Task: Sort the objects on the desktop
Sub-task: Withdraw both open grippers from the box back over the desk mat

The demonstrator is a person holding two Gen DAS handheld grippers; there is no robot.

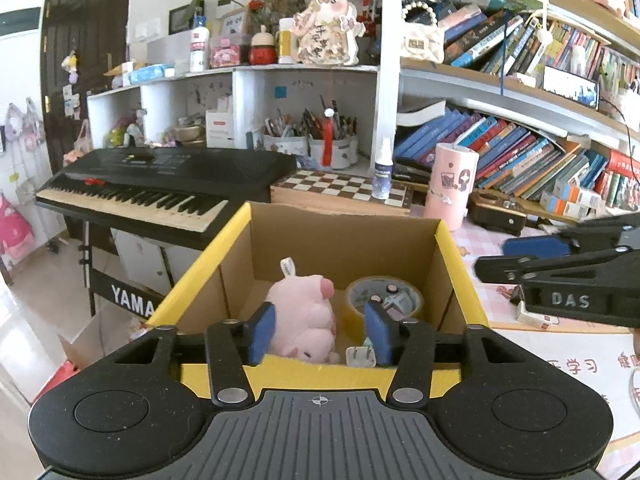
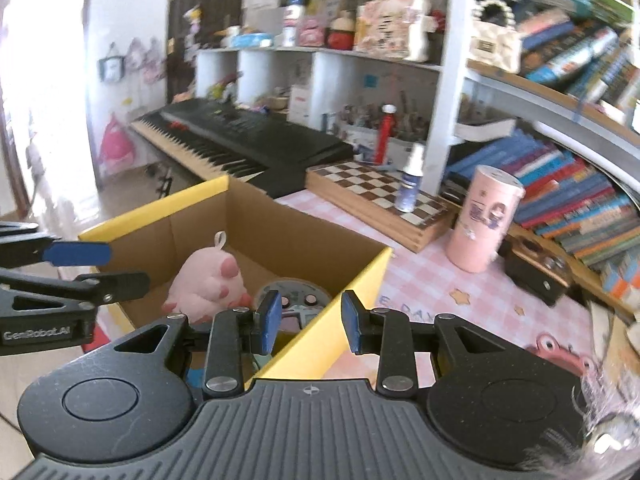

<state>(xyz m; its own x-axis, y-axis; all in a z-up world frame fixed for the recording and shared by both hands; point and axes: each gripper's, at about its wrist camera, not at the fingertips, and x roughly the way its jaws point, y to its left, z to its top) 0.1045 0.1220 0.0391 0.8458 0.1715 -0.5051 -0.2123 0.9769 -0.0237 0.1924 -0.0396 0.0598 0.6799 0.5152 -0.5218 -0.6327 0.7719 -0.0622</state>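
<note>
An open cardboard box (image 1: 448,248) with yellow rims holds a pink plush toy (image 1: 304,312), a roll of tape (image 1: 384,296) and a white plug (image 1: 360,356). My left gripper (image 1: 320,320) hovers over the box's near rim, open, with nothing between its blue pads. In the right wrist view the same box (image 2: 352,280) shows the plush (image 2: 208,280) and the tape (image 2: 292,288). My right gripper (image 2: 311,308) stands above the box's right corner, open and empty. It appears at the right of the left wrist view (image 1: 508,258); the left gripper (image 2: 120,266) appears at the left of the right wrist view.
Behind the box are a black keyboard (image 1: 160,188), a chessboard (image 1: 340,188) with a spray bottle (image 1: 383,172) on it, and a pink cylinder (image 1: 450,184). Shelves of books (image 1: 520,152) line the right. A small white box (image 1: 532,316) lies on the pink checked tablecloth (image 2: 500,292).
</note>
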